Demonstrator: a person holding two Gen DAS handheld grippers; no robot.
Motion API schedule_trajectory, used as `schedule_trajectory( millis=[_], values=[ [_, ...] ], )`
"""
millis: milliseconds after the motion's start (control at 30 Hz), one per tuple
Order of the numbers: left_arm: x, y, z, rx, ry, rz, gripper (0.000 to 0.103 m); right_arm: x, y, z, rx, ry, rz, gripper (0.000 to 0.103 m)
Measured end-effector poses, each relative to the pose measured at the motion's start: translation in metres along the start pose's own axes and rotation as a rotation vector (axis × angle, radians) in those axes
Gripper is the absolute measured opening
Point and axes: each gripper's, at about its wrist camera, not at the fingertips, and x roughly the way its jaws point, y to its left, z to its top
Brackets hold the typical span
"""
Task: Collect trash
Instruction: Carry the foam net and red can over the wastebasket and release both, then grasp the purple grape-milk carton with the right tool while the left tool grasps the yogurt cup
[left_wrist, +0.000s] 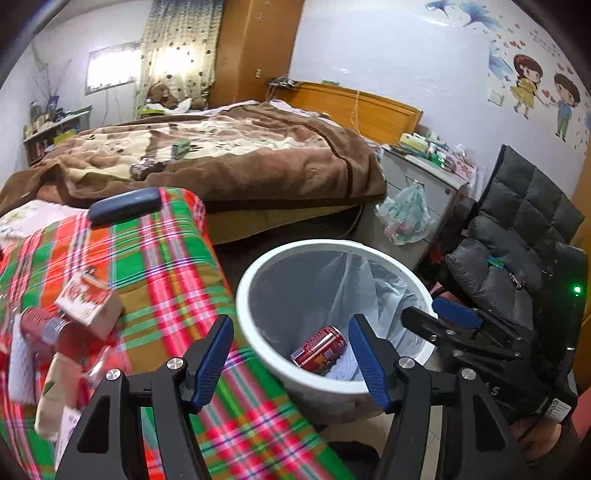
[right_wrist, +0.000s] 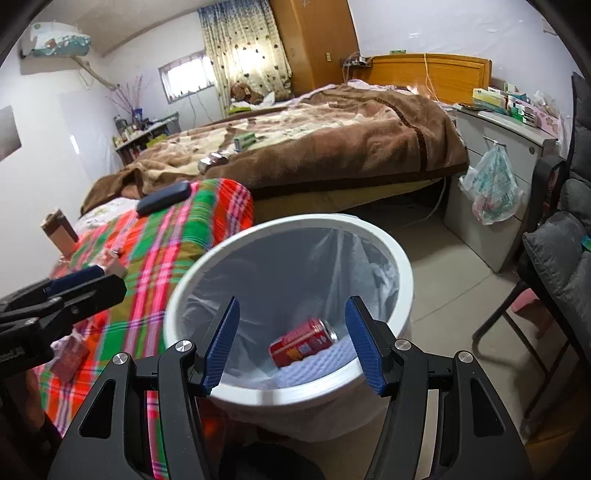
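— Looking into the white bin (right_wrist: 400, 273) at the lower middle of the right wrist view, I count one red can (right_wrist: 303, 342) lying on its side at the bottom of the liner, on something pale and padded. So one piece of trash is in.

— And your tongs?

— My right gripper (right_wrist: 291, 341) hangs over the bin mouth with its blue pads standing wide, nothing between them; the can shows through the gap but lies far below. My left gripper (left_wrist: 291, 356) is about half spread and empty too, sitting over the near rim of the bin (left_wrist: 258, 266) and the edge of the plaid cloth (left_wrist: 173, 273).

— What's left, then?

— Most of it, I'd judge. At the lower left of the left wrist view, on the plaid cloth, there is a red-and-white carton (left_wrist: 88, 304), a red bottle (left_wrist: 50, 328) just beside it, and a beige packet (left_wrist: 59, 395) nearer the frame edge, with some other pale bits I can't make out. Further up, on the brown blanket (left_wrist: 236, 162), a green box (left_wrist: 181, 148) and a dark crumpled thing (left_wrist: 146, 168) lie near each other; whether those count as trash I cannot tell.

— And the dark blue case (left_wrist: 125, 205)?

— On the far end of the cloth. It looks like a keeper to me.
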Motion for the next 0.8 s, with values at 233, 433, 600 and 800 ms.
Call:
schedule_trajectory(
  millis=[233, 433, 600, 800],
  values=[
    [-0.037, 0.018, -0.017, -0.03, -0.04, 0.055, 0.064, -0.017, 0.023, -0.004, -0.035, -0.045, 0.033, 0.061],
    [-0.076, 0.046, -0.035, -0.086, -0.076, 0.12, 0.065, -0.023, 0.048, -0.01, -0.076, -0.065, 0.072, 0.061],
    [-0.105, 0.077, -0.056, -0.13, -0.104, 0.211, 0.067, -0.019, 0.07, -0.016, -0.099, -0.055, 0.117, 0.061],
    [-0.127, 0.109, -0.078, -0.193, -0.112, 0.277, 0.067, -0.015, 0.098, -0.023, -0.131, -0.034, 0.169, 0.061]
  ],
)
